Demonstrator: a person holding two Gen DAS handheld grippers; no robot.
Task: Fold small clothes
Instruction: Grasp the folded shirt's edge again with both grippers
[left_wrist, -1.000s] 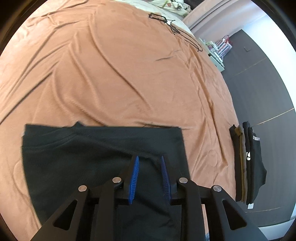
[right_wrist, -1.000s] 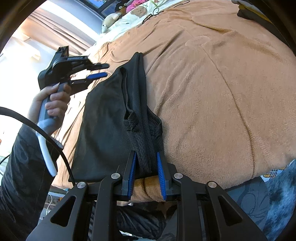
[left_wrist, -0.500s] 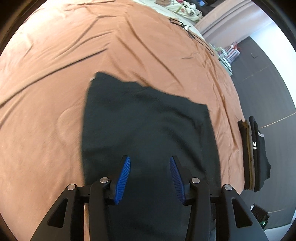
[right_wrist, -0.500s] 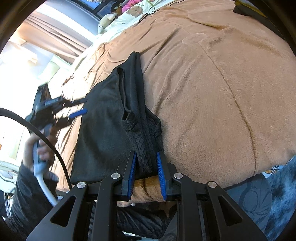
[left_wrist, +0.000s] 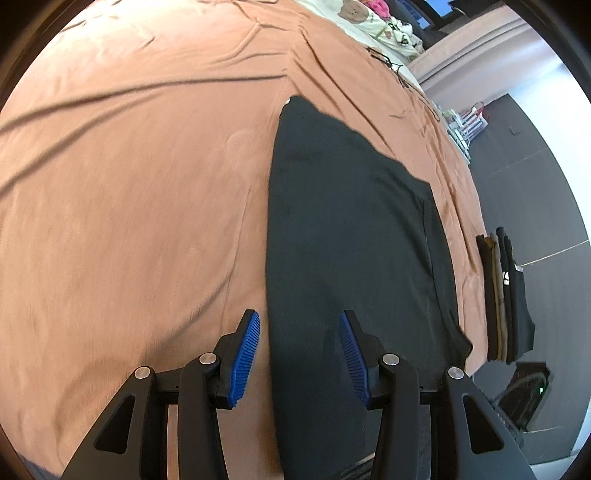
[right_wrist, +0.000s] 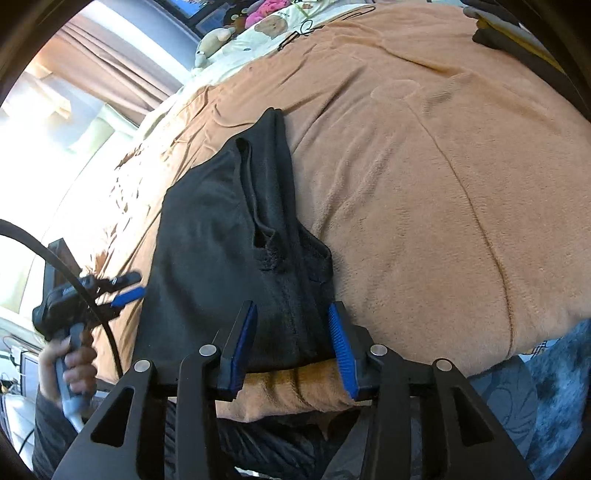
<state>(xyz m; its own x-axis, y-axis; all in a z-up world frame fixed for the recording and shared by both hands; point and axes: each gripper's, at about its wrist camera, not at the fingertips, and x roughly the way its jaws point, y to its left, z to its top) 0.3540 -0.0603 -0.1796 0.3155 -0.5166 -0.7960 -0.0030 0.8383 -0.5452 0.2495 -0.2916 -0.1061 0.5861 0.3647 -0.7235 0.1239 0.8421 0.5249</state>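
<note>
Fabric of a black garment (right_wrist: 221, 236) lies folded on the tan blanket (right_wrist: 424, 184) at the near edge of the bed, its bunched end between the opening pads of the right claw (right_wrist: 293, 345), which no longer press it. The left claw (left_wrist: 299, 360) hangs apart over the garment's edge, gripping nothing.

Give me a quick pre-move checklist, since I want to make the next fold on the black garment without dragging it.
1. Right gripper off the black garment: ok, its fingers are opening and the pads stand clear of the cloth between them.
2. Left gripper empty: ok, open above the garment's edge.
3. Garment flat: not ok, bunched along its right side in the right wrist view.
4. Garment fully on the brown blanket: ok.
5. Folded stack out of the way: ok, at the bed's edge.
</note>
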